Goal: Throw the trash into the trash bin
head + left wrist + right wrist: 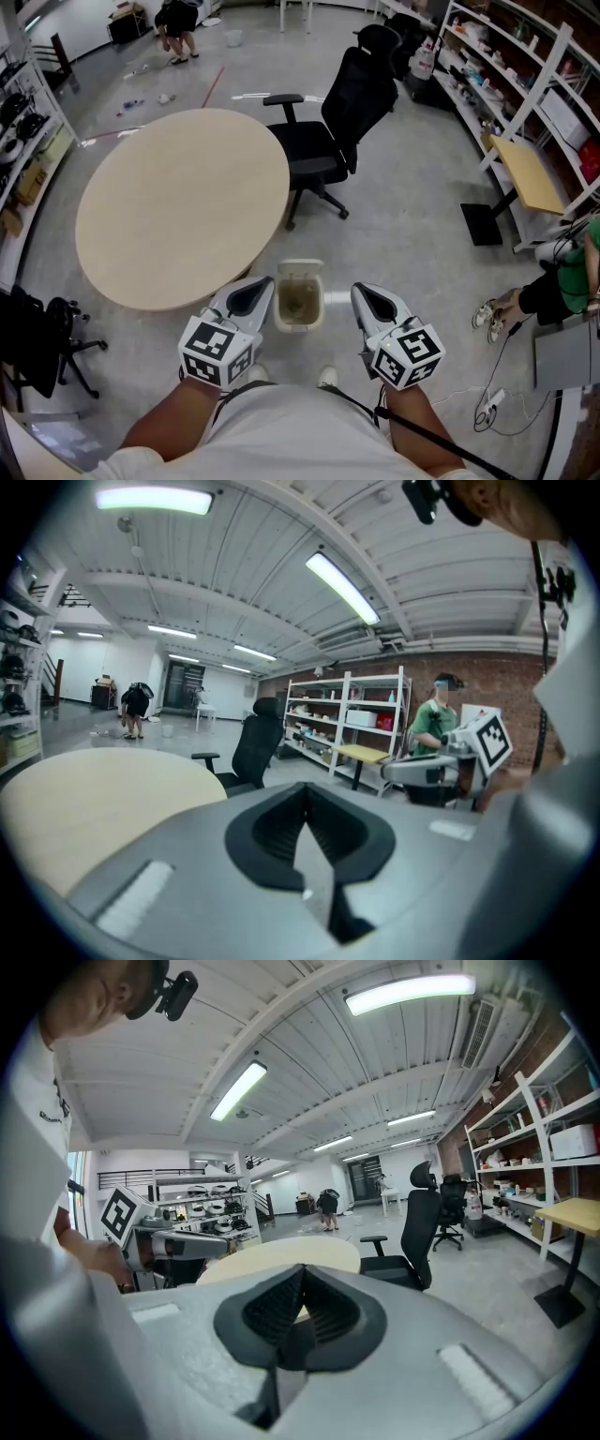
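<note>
**Both grippers shut, bin sitting right between them**

The left gripper (251, 295) and the right gripper (373, 300) each have their jaws pressed together with nothing in them. In the head view, the trash bin (301, 266) stands open on the floor between the two, just beside the near edge of the round table (178, 202). A black office chair (347, 112) is on the table's far right.

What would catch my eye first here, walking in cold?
Two grey claws, the left claw and the right claw, jut out low in the head view, both shut and empty. Between them on the floor stands a small white trash bin. Beyond it spreads a big round pale table, with a black office chair at its right.
</note>
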